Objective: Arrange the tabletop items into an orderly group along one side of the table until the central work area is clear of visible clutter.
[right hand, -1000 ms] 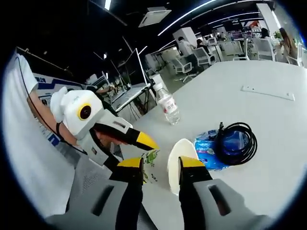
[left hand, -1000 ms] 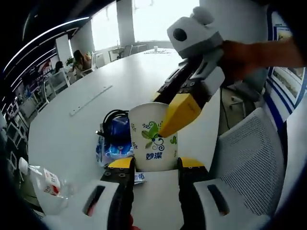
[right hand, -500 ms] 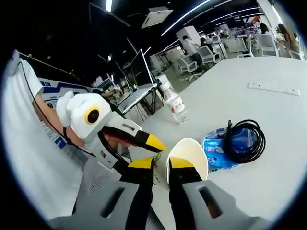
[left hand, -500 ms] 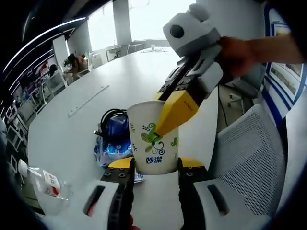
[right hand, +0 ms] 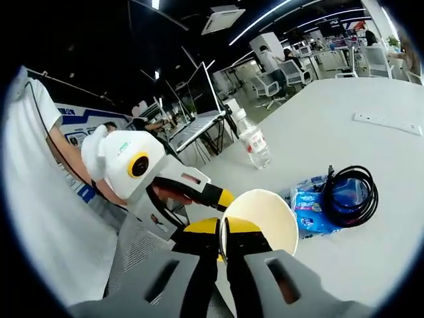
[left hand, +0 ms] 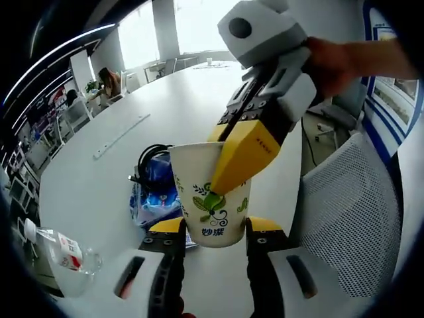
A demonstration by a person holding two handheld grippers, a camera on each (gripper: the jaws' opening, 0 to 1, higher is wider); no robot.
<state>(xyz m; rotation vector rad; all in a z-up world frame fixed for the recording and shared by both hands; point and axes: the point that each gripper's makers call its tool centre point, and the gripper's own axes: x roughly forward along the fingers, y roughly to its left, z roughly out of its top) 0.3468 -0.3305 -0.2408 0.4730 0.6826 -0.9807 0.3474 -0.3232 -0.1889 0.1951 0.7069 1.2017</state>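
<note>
R gripper (right hand: 222, 233) now has its fingers (left hand: 242, 156) pinched tight on the rim of the paper cup (left hand: 211, 193), one inside and one outside the wall; a sec ago they stood apart w/ the rim between them, so the grasp has just closed. The cup also looks raised vs. before: in the left gripper view its base sits just above the L gripper (left hand: 211, 233) tips rather than down on the tabletop (left hand: 93, 192), though I can't be sure it's fully clear of the surface, since the L fingers hide the contact line. L gripper fingers are spread wide, either side of the cup's base, holding nothing. Behind the cup, near it, lie the blue tissue pack (right hand: 317, 211) w/ the black cable coil (right hand: 351, 195) resting on top; the water bottle (right hand: 254, 142) stands well apart nr the tabletop edge in the right gripper view. Meaning for the task: cup is secured and prob. ready to carry to the grouping side; pack, cable & bottle aren't yet lined up, so clearing the centre is at an early stage.
</note>
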